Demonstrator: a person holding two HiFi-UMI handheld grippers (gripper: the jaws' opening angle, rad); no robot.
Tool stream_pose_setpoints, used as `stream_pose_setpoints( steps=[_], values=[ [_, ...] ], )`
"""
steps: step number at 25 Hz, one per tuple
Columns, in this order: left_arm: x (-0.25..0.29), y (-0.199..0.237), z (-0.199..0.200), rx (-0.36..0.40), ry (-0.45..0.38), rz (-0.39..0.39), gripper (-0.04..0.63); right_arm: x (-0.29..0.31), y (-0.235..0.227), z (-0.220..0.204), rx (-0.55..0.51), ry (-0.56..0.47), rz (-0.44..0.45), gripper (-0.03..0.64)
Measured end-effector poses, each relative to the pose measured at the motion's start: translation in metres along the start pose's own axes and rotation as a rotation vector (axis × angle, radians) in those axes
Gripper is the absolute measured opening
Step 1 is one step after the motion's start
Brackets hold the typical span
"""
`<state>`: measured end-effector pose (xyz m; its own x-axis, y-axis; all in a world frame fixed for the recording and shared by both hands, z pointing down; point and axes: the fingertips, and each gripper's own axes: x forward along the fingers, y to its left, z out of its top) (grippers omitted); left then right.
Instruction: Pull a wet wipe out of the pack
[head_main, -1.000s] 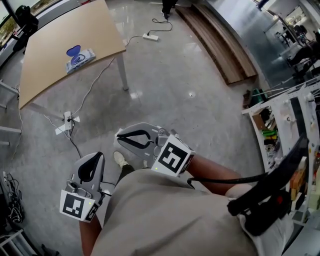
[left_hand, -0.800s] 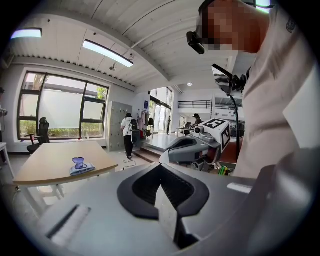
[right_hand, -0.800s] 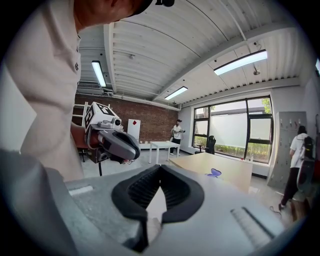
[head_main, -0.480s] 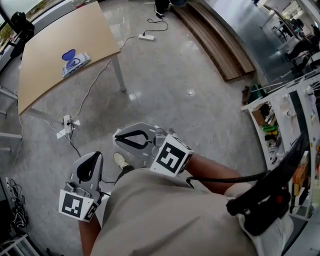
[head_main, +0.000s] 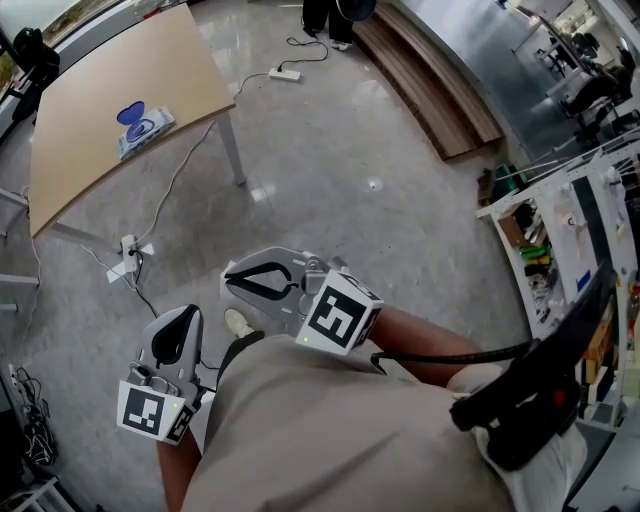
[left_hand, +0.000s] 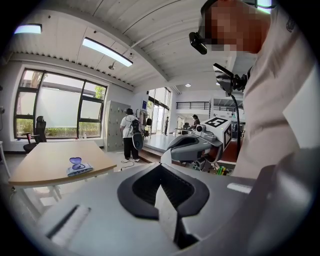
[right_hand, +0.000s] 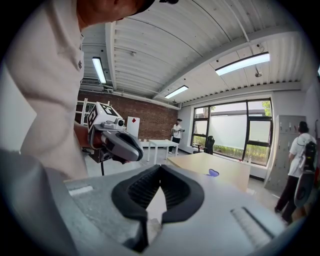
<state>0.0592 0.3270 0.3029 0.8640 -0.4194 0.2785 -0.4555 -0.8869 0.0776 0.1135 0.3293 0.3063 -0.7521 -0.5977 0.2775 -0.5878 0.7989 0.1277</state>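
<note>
Tan table (head_main: 95, 85), white power strip (head_main: 283, 73), cluttered shelf (head_main: 548, 250)

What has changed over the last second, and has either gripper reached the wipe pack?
Very little. The wet wipe pack and its table drifted slightly left in the head view, which suggests the camera shifted. Nothing was taken hold of or let go. The left gripper and right gripper stayed shut and empty by the person's body, far from the pack.
</note>
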Motion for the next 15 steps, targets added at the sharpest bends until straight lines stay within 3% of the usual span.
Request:
stream_pose_setpoints(
  steps=[15],
  values=[
    [-0.011, 0.101, 0.004, 0.003, 0.005, -0.059, 0.006, 0.088, -0.034, 0.030, -0.011, 0.040, -0.031, 0.003]
  ],
)
